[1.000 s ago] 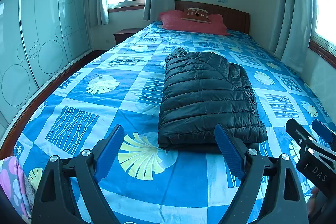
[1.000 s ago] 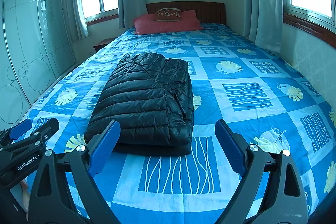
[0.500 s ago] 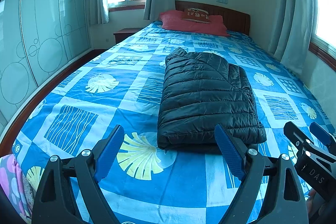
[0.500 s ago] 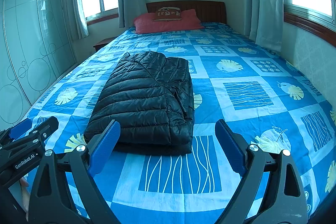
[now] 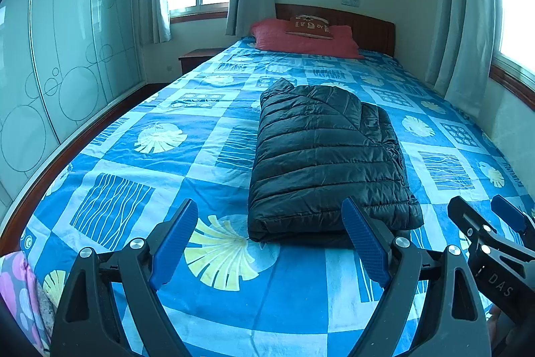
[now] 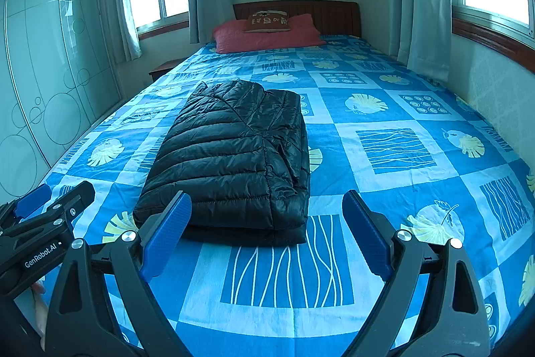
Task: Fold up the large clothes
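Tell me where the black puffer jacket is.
The black puffer jacket lies folded mid-bed on the blue patterned bedspread, just beyond both open grippers, well short of the red pillow.

Two hand-held tongs, built alike. The left tongs (image 5: 269,236) have a matte black plastic frame that splits into two angled arms with triangular cut-outs. Each arm ends in a flat blue pad (image 5: 175,240) with a fine dotted texture, and round silver screws (image 5: 136,244) sit at the joints. The right tongs (image 6: 267,230) share the black frame, blue pads and silver screws. White lettering marks their sides: "GenRobot.AI" on the left pair, "DAS" on the right pair.
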Demonstrator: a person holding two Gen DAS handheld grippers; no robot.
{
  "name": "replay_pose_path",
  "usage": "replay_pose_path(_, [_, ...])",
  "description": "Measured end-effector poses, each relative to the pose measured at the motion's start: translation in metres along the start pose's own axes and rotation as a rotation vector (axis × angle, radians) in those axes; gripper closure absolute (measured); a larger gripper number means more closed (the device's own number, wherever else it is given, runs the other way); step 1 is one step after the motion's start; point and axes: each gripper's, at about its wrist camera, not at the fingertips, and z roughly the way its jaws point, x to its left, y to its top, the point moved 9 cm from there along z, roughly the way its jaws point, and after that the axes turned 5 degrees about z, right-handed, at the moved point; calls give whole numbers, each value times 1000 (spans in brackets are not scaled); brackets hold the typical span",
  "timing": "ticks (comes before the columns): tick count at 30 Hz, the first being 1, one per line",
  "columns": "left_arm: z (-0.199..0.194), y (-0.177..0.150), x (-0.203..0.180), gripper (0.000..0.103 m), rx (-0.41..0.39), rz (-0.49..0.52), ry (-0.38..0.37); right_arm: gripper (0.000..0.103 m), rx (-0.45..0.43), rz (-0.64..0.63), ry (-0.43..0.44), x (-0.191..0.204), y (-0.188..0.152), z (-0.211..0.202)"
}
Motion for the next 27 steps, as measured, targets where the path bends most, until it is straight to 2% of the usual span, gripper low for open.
replay_pose_path(14, [0, 2, 3, 16, -13, -11, 6, 11, 1, -2, 0, 0, -2, 1])
replay_pose_path(18, [0, 4, 3, 16, -15, -16, -14, 11, 2, -4, 2, 1, -2, 1])
replay_pose_path(27, [3, 8, 6, 16, -19, -7, 3, 11, 3, -5, 1, 1, -5, 3])
